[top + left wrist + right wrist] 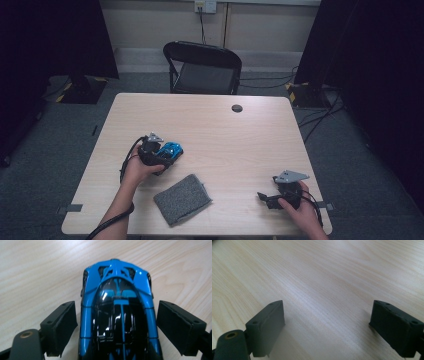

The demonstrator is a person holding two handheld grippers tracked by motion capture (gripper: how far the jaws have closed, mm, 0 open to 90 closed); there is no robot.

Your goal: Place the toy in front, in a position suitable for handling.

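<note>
A blue and black toy car (pixel 173 148) stands on the wooden table (pixel 235 145), left of the middle. My left gripper (pixel 168 154) reaches over it from the near side, jaws open on either flank. In the left gripper view the car (pixel 117 315) lies lengthwise between the two black pads (pixel 62 327), with a thin gap showing on each side. A grey cloth (pixel 182 198) lies flat near the table's front edge, between both hands. My right gripper (pixel 267 189) rests at the front right, pointing left. Its jaws (pixel 327 325) stand wide open over bare wood.
A small black round cap (pixel 237 108) sits in the table top near the far edge. A black folding chair (pixel 205 67) stands behind the table. Dark stands and cables are on the floor at both sides.
</note>
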